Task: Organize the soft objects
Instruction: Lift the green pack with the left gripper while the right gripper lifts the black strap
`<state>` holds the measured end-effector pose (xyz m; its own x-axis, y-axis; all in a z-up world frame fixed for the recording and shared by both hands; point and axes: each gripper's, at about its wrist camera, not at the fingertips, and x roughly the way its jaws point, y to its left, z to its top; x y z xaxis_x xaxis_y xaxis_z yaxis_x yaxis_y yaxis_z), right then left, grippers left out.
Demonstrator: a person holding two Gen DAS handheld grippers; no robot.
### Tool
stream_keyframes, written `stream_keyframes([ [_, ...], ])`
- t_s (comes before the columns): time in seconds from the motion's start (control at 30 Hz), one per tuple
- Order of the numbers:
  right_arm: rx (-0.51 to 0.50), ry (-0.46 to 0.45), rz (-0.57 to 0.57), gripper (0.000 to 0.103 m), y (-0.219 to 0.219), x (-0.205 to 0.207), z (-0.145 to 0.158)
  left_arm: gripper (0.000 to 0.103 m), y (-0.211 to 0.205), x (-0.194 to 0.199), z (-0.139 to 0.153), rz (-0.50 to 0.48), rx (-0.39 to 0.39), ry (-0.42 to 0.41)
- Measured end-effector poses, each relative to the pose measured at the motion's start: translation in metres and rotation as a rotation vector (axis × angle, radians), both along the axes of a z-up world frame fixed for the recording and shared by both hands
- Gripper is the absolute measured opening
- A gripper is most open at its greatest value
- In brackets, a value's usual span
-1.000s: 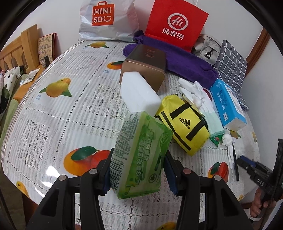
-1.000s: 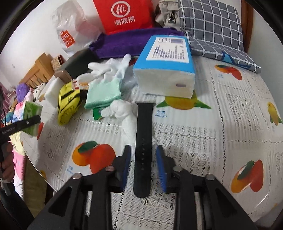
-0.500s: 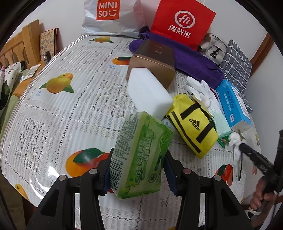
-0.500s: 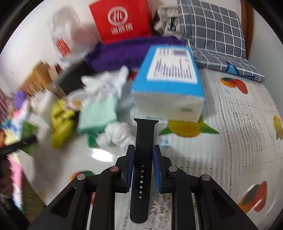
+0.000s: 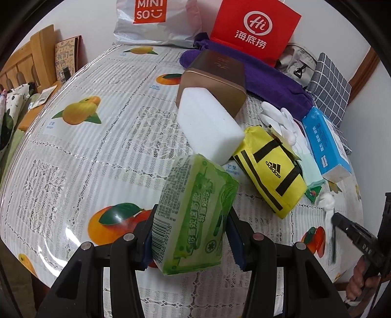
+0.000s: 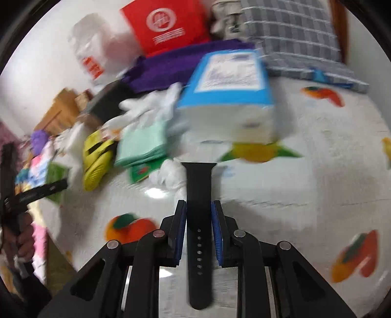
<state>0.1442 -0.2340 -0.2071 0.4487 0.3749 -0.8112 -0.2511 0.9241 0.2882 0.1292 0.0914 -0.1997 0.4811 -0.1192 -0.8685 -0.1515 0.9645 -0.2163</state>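
My left gripper (image 5: pixel 189 227) is shut on a green tissue pack (image 5: pixel 193 217) and holds it above the table's near edge. My right gripper (image 6: pixel 199 210) is shut on a black watch strap (image 6: pixel 200 220), lifted off the table; this view is blurred. The right gripper also shows at the far right of the left wrist view (image 5: pixel 354 234). On the table lie a white sponge block (image 5: pixel 207 129), a yellow Adidas pouch (image 5: pixel 271 168), white gloves (image 5: pixel 281 119), a mint cloth (image 6: pixel 144 139), a blue tissue pack (image 6: pixel 232 97) and a purple towel (image 5: pixel 268 80).
A bronze tin (image 5: pixel 217 78) stands behind the sponge. A red paper bag (image 5: pixel 254 29), a Miniso bag (image 5: pixel 156 19) and a checked cushion (image 5: pixel 327 88) line the back. A crumpled white wad (image 6: pixel 171 173) lies near the strap. Wooden furniture (image 5: pixel 27 73) stands left of the table.
My right gripper closed on the black strap and lifted it off the table, moving fast. My left gripper kept the green pack and moved forward a little.
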Motion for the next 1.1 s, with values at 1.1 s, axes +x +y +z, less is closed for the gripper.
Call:
stream_keyframes([
  [1.1,-0.21,-0.089,-0.012,0.02,-0.009,-0.046,0.019,0.048,-0.008,-0.012,0.01,-0.01,0.018,-0.017],
])
